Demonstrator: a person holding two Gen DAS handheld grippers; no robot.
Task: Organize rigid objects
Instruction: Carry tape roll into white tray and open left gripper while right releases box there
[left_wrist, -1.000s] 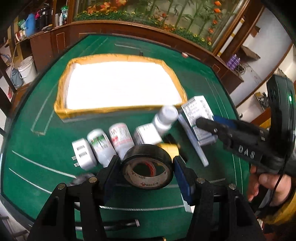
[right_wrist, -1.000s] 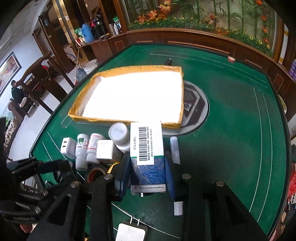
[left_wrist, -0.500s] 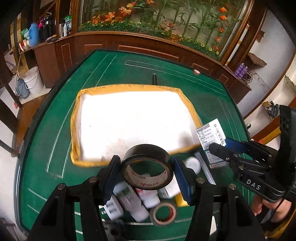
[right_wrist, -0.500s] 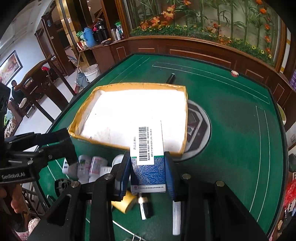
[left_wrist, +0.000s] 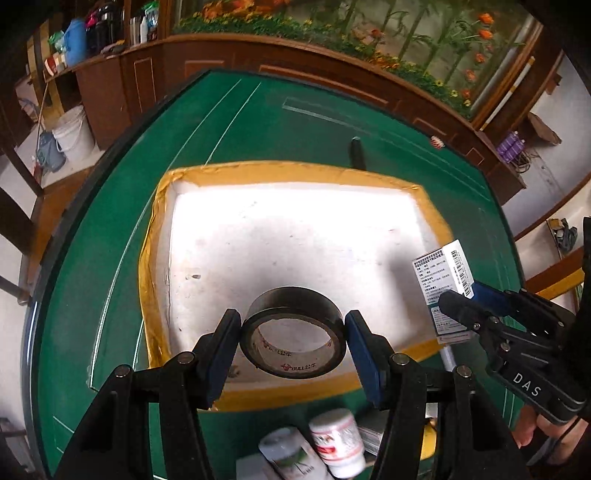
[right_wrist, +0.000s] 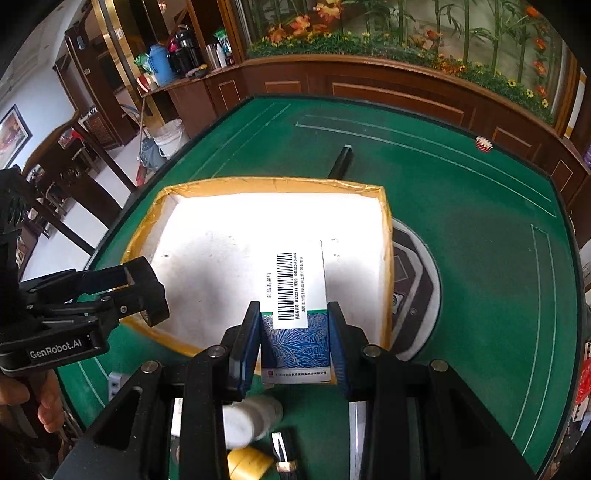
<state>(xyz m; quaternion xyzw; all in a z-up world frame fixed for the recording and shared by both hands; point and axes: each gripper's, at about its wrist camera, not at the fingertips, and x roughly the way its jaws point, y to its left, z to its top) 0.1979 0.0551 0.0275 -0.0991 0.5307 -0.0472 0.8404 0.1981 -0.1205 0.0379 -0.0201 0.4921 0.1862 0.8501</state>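
Left tongs (left_wrist: 293, 343) clamped on a black tape roll (left_wrist: 293, 338), blue pads against its sides, roll held above the near part of the white tray (left_wrist: 295, 173) with the yellow-taped rim. Printed in red on the roll's cardboard core: "BULL" plus two characters too small to read. Right tongs (right_wrist: 293, 345) clamped on a medicine box (right_wrist: 295, 306), upright between the blue pads, over the tray's near right corner. On the box: a white label with a barcode and a line of digits, small Chinese print not legible, blue leaf pattern below, a white strip with tiny text at the foot. From the left wrist, "DAS" in white on the right tongs' body; from the right wrist, "GenRobot.AI" on the left tongs' body. Left behind on the green counter (right_wrist: 480, 206), just short of the tray: two white bottles (left_wrist: 332, 439) lying side by side, one with a red-printed label, one with green, wording unreadable; a white cap end (right_wrist: 255, 421), a yellow piece (right_wrist: 247, 461) and a small black item beside it. Beyond the tray's far rim, a dark pen (right_wrist: 341, 160) on the counter.
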